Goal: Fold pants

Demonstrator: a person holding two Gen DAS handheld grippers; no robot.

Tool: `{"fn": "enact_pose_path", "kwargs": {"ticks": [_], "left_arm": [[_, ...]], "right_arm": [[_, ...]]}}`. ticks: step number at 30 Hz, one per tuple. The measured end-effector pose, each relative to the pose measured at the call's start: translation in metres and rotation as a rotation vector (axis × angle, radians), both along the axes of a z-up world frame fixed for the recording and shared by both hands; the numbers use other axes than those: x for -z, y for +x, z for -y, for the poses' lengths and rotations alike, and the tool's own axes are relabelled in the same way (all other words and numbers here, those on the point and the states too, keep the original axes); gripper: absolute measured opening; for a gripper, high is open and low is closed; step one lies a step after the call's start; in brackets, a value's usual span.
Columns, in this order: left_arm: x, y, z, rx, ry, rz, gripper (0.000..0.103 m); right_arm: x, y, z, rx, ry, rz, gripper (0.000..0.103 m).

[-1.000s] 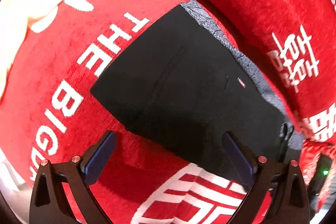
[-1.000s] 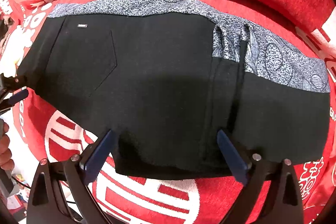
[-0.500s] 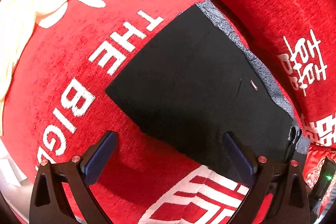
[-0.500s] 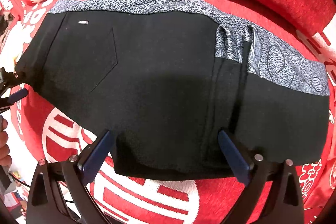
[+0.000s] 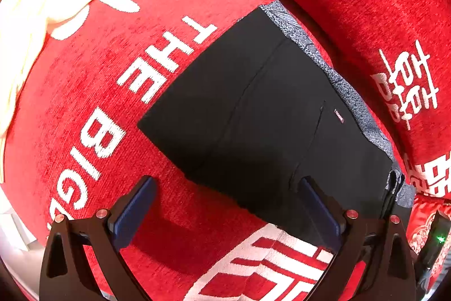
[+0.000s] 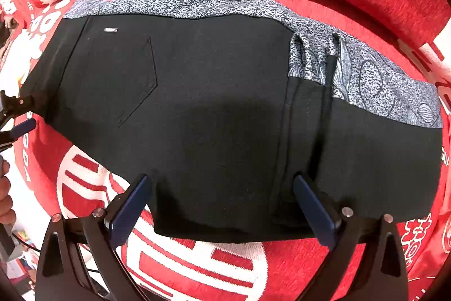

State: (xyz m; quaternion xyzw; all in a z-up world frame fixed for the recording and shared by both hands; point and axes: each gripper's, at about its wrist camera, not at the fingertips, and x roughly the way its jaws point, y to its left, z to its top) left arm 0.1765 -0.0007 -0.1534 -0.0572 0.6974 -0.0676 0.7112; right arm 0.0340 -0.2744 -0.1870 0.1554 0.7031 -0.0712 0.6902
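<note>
Since the earlier frame, pants (image 5: 270,114) shift slightly; long axis runs upper-centre to lower-right. Left gripper (image 5: 225,205) and right gripper (image 6: 222,202) gape wide, holding nothing.

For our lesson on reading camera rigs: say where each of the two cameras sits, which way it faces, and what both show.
Left wrist: on the left gripper, looking along its open fingers across the red blanket at the folded black pants.
Right wrist: on the right gripper, open, facing the pants closely; the person's hand shows at the left edge.
Shared: pants, patterned waistband, blanket.
</note>
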Motion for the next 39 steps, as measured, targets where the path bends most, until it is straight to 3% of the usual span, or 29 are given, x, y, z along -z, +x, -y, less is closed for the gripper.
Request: {"fn": "enact_pose_path", "kwargs": {"ticks": [9,20,26,29,30,32,35,36,37,38,39], "left_arm": [[0.001,0.006,-0.008,-0.01,-0.028,-0.002,0.101],[0.004,0.006,-0.036,-0.096,-0.306,0.043,0.101],[0.002,0.004,-0.05,-0.134,-0.405,0.078,0.101],[-0.004,0.005,-0.036,-0.136,-0.467,0.068,0.101],[-0.006,0.006,-0.03,-0.118,-0.477,0.078,0.101],[-0.001,0.007,-0.016,-0.079,-0.417,0.077,0.101],[0.006,0.011,-0.011,-0.113,-0.374,0.051,0.101],[0.003,0.012,-0.011,-0.123,-0.359,0.054,0.093],[0.001,0.013,-0.01,-0.133,-0.304,0.057,0.076],[0.0,0.013,-0.01,-0.133,-0.263,0.059,0.065],[-0.001,0.014,-0.011,-0.128,-0.229,0.062,0.044]], "right_arm": [[0.001,0.0,-0.003,-0.002,-0.004,0.0,0.101],[0.001,-0.002,-0.007,-0.011,-0.01,0.0,0.101],[0.002,-0.005,-0.014,-0.027,-0.025,0.007,0.101],[0.002,-0.005,-0.017,-0.03,-0.029,0.008,0.101],[0.002,-0.004,-0.018,-0.031,-0.029,0.008,0.101],[0.002,-0.004,-0.019,-0.028,-0.027,0.009,0.101],[0.002,-0.002,-0.019,-0.028,-0.025,0.005,0.101],[0.001,-0.001,-0.018,-0.028,-0.023,0.003,0.101],[0.0,0.0,-0.018,-0.03,-0.021,0.001,0.101],[-0.005,0.003,-0.016,-0.031,-0.017,0.002,0.101],[-0.012,0.005,-0.015,-0.028,-0.014,0.015,0.101]]}}
